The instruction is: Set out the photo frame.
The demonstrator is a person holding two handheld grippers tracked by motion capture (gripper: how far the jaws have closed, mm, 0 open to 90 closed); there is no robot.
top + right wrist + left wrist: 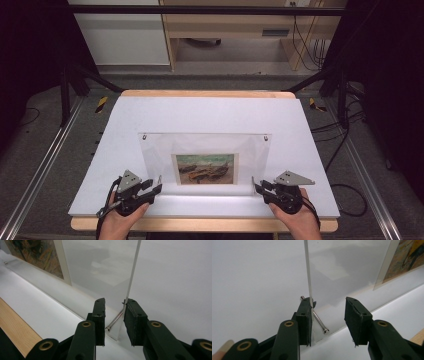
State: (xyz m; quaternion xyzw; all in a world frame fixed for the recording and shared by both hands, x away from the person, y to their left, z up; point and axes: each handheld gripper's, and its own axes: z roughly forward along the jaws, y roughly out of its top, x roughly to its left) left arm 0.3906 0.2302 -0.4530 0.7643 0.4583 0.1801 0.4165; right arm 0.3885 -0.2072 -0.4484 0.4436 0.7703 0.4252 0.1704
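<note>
Clear acrylic picture frame point(205, 162) stands tilted near the table's point(100, 150) front edge, and your left hand-held gripper point(156, 188) straddles its front left corner with jaws parted, one pad touching, while your right hand-held gripper point(258, 188) straddles the front right corner likewise.

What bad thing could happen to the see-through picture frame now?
The clear frame stands upright on the white board, each gripper at a lower corner. The left gripper touches the edge with one pad only, its jaws open, so the frame might tip or slide. The right gripper straddles a metal pin; squeezing there could slip or scratch the panel.
</note>
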